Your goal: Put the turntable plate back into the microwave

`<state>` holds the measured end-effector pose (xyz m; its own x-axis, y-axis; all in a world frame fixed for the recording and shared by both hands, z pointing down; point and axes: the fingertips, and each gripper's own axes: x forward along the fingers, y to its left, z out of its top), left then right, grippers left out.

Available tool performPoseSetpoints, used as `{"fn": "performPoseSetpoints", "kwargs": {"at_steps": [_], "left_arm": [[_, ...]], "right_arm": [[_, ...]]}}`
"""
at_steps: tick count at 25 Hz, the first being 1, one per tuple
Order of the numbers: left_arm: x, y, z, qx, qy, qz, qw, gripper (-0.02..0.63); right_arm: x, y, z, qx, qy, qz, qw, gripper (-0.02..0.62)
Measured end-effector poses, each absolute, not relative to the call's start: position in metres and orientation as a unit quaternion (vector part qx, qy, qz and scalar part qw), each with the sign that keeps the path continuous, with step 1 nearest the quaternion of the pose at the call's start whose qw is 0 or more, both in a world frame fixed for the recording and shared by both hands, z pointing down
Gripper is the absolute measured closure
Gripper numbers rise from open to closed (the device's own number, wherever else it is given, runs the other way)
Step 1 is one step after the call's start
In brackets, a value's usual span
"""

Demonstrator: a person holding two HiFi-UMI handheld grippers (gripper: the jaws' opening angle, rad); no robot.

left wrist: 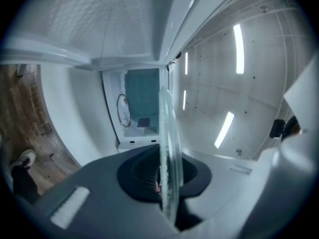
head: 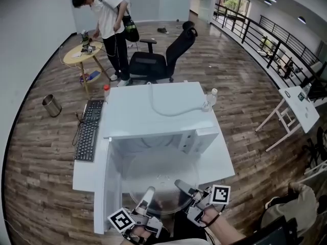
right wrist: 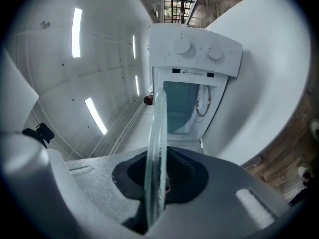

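A clear glass turntable plate (head: 158, 180) hangs level just in front of the white microwave's (head: 153, 111) open cavity, its far part at the mouth. The microwave's door (head: 110, 188) is swung out to the left. My left gripper (head: 147, 198) is shut on the plate's near-left rim and my right gripper (head: 185, 187) on its near-right rim. In the left gripper view the plate (left wrist: 167, 148) runs edge-on between the jaws of the gripper (left wrist: 167, 180). The right gripper view shows the plate (right wrist: 157, 143) the same way in that gripper (right wrist: 155, 183), with the cavity (right wrist: 182, 106) beyond it.
The microwave stands on a white table (head: 225, 157) with a black keyboard (head: 88, 129) at its left and a water bottle (head: 212, 97) at the back right. A white cable (head: 168, 108) lies on the microwave's top. Behind are an office chair (head: 163, 55) and a person (head: 107, 14).
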<state>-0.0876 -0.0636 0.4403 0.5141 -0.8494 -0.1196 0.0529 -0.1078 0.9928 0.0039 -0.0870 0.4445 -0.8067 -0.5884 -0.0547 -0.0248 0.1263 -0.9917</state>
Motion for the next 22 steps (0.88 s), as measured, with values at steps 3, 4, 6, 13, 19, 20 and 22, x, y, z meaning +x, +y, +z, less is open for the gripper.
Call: {"fn": "performPoseSetpoints", "kwargs": {"at_steps": [3,4,6,13,19,20,22], "left_arm": [[-0.088,-0.069,0.448,0.632,-0.316,-0.384,0.594,0.574],[-0.088,-0.072,0.450,0.630,-0.319,-0.387,0.593,0.575],[-0.089,-0.077,0.456,0.626,-0.326,-0.392,0.590,0.575],[-0.094,-0.097,0.484,0.614,-0.358,-0.408,0.573,0.574],[-0.097,-0.114,0.508,0.616,-0.370,-0.413,0.560,0.572],[-0.098,-0.119,0.511,0.618,-0.372,-0.412,0.557,0.572],[-0.100,-0.126,0.517,0.619,-0.373,-0.413,0.554,0.569]], "right_arm": [[0.003,-0.094,0.451,-0.211,0.719,-0.625,0.220,0.569],[0.002,-0.097,0.453,-0.208,0.720,-0.625,0.218,0.569],[0.001,-0.103,0.459,-0.202,0.721,-0.628,0.214,0.568],[-0.005,-0.129,0.484,-0.184,0.722,-0.636,0.200,0.568],[-0.007,-0.149,0.505,-0.177,0.728,-0.634,0.190,0.568],[-0.008,-0.154,0.507,-0.177,0.729,-0.634,0.191,0.568],[-0.011,-0.160,0.512,-0.176,0.729,-0.632,0.196,0.568]]}}
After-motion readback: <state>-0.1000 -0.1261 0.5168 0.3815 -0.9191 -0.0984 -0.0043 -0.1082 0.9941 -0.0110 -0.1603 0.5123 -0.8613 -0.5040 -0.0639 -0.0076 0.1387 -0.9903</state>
